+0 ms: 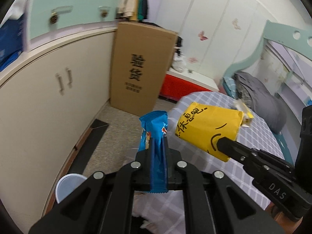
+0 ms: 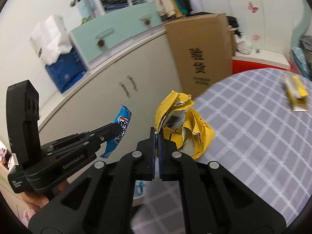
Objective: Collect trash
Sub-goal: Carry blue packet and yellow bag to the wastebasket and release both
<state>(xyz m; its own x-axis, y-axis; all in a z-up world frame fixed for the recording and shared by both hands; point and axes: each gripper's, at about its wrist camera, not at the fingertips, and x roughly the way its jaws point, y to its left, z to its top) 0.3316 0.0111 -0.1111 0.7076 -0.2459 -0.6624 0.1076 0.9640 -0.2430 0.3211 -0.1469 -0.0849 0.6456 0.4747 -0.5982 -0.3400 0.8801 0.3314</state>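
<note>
My left gripper (image 1: 157, 146) is shut on a blue snack wrapper (image 1: 155, 134), held upright over the floor beside the table; the wrapper also shows in the right wrist view (image 2: 120, 130). My right gripper (image 2: 157, 136) is shut on a torn yellow paper package (image 2: 183, 124), held at the table's left edge; the package shows in the left wrist view (image 1: 210, 126) with black writing. Another yellow torn scrap (image 2: 296, 93) lies on the grey checked tablecloth (image 2: 253, 136) at the far right.
A white bin or cup (image 1: 68, 187) stands on the floor at lower left. A cream cabinet (image 1: 48, 107) runs along the left. A tall cardboard box (image 1: 138, 66) stands against it. A bed with grey bedding (image 1: 259, 93) is at the right.
</note>
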